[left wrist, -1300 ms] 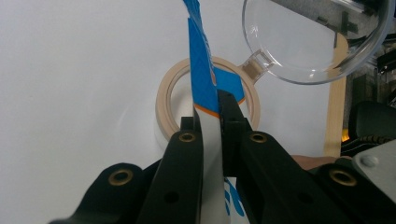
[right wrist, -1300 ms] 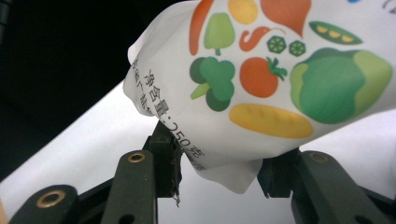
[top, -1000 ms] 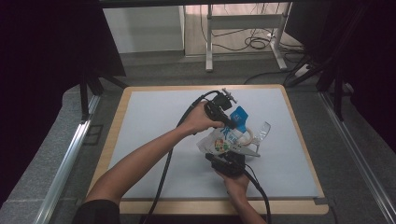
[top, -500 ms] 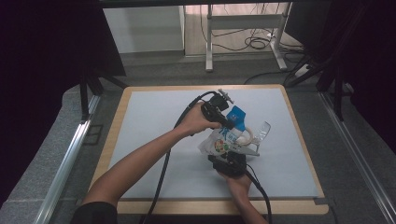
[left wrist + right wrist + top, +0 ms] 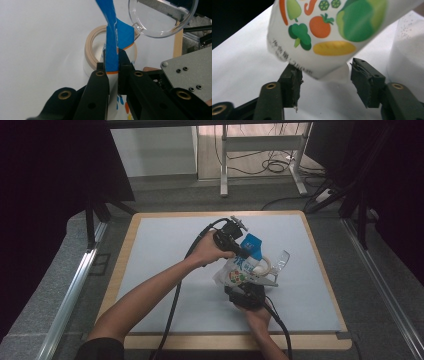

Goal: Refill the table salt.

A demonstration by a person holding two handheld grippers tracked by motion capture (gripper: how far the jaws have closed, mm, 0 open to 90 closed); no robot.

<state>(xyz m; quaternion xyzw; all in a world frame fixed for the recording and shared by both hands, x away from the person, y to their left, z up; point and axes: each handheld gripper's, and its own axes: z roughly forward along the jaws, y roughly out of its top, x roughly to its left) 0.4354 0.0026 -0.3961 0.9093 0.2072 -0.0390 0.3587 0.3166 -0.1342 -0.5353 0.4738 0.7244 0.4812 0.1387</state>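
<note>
Change since a second ago: my right gripper [image 5: 323, 82] has just been opening its jaws; both hands sit about where they were.
Right gripper: jaws apart, the pouch's [image 5: 329, 32] bottom corner hanging between them. The left pad looks to be just at the pouch's edge, the right pad stands clear of it, so I read no grip.
Left gripper [image 5: 111, 66]: jaws together, clamped on the blue top strip [image 5: 111, 45] of the pouch, holding it up from above.
Pouch: a white bag printed with vegetables, hanging between my two grippers over the table's [image 5: 165, 245] middle, blue top toward the far side, printed bottom toward me.
Tape roll [image 5: 91, 46]: a tan ring lying just behind the pouch in the left gripper view.
Clear lid [image 5: 162, 17]: a round transparent piece with a small tab, just beyond the tape roll, toward the table's right.
Table: white mat in a wooden frame.
</note>
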